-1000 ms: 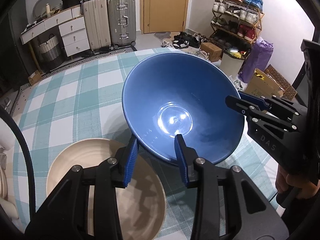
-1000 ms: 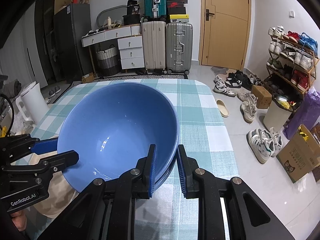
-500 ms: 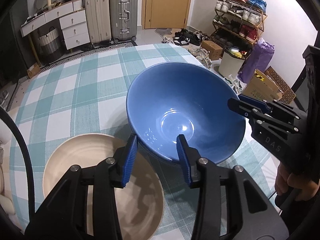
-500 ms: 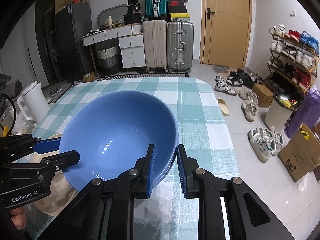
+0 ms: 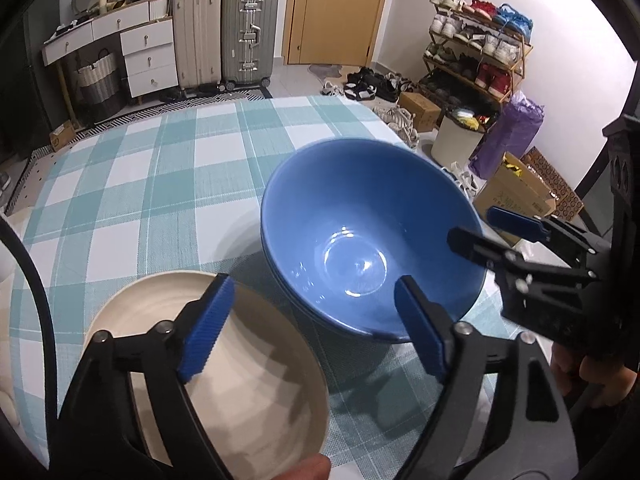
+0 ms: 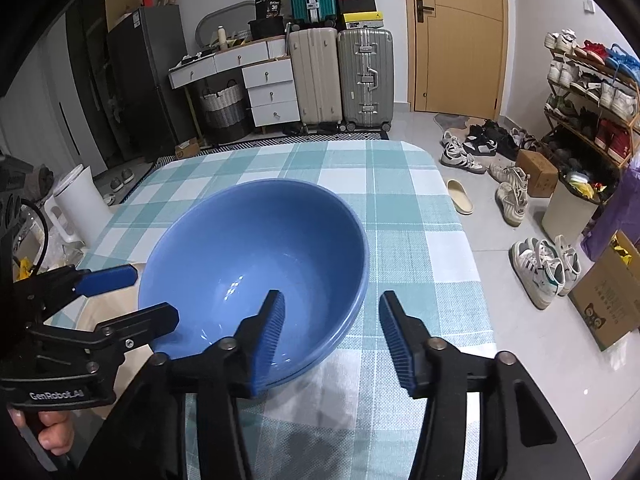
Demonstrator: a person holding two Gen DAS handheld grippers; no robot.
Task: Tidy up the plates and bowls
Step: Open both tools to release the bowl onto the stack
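"GenRobot.AI" on left gripper beside blue bowl.

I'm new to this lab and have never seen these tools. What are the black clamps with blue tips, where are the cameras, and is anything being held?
They are hand-held grippers, one in each of a person's hands, each carrying a wide-angle camera that looks along its two fingers. One picture is from the left gripper, the other from the right gripper. On the checked tablecloth sit a blue bowl, seemingly nested in another, and a cream plate. Both grippers' jaws have just been opening; the rim is between each pair, so nothing is held.
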